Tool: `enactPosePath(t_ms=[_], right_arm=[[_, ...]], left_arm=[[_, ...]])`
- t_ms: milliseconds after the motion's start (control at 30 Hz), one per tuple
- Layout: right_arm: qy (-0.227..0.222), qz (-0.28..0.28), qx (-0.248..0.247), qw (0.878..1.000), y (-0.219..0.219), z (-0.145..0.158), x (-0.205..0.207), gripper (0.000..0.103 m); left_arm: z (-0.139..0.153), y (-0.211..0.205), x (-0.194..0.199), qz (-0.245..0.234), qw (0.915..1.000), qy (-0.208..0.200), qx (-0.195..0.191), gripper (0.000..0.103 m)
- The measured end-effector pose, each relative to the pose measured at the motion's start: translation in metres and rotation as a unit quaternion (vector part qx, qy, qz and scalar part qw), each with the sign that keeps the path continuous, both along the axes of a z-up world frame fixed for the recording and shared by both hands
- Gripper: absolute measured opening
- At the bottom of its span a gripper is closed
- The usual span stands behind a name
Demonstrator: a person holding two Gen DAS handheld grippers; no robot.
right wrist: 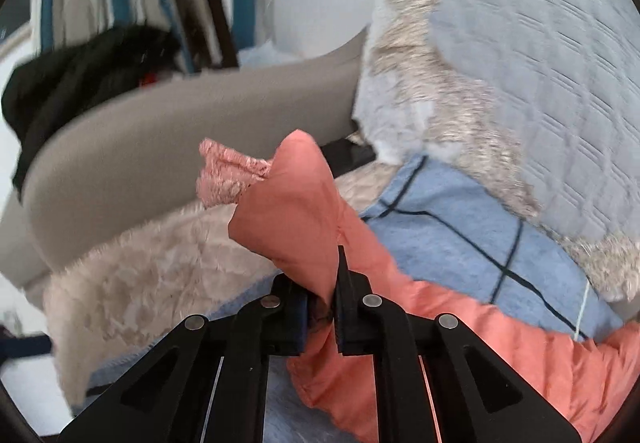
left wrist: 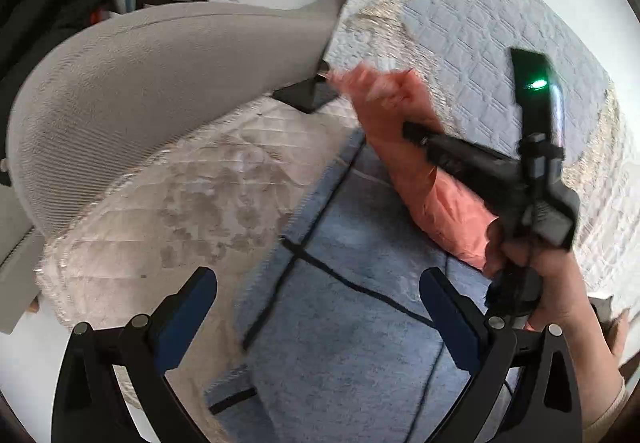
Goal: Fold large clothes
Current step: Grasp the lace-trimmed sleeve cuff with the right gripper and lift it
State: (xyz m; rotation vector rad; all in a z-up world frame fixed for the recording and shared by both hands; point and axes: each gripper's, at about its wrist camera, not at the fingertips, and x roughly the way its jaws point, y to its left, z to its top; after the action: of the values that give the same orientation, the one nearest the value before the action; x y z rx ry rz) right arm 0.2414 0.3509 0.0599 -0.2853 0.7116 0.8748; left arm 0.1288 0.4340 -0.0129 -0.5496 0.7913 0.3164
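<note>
The salmon-pink garment (right wrist: 304, 203) lies as a long band across the blue checked blanket (right wrist: 460, 239) on the bed, and we have one end of it lifted: in the right wrist view its bunched tip rises between the closed fingers of our right hand-held gripper (right wrist: 322, 307), a lacy pink edge (right wrist: 224, 179) flopping off to the far left. From that pinch the cloth trails away to the near right, so its long axis runs from far left to near right — the free end points toward the right edge of the bed. In the left wrist view the same garment (left wrist: 432, 187) sits far and to the right of our left hand-held gripper (left wrist: 318, 303), which hangs wide open over the blanket (left wrist: 348, 323), holding nothing. We judge the right arm is the nearer one; the left must reach rightward along the band to take the trailing end — the grey headboard (left wrist: 160, 83) lies beyond
</note>
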Motion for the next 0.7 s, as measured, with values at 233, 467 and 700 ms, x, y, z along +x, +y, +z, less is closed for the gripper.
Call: enactPosePath(t_ms=[233,467,700], right_arm=[[0.023,-0.073,0.084,0.994,-0.078,0.039,0.026,0.010],[-0.003,-0.130,0.129,0.983,-0.155,0.070,0.026,0.009],[-0.017,-0.193,0.161,0.968,-0.242,0.088,0.037,0.009]], left_arm=[[0.011,-0.022,0.022,-0.041,0.9981,-0.025,-0.038,0.103],[0.030,-0.060,0.056,-0.076,0.9960,-0.038,-0.029,0.103],[0.050,-0.106,0.093,-0.120,0.9915,-0.050,-0.001,0.103]])
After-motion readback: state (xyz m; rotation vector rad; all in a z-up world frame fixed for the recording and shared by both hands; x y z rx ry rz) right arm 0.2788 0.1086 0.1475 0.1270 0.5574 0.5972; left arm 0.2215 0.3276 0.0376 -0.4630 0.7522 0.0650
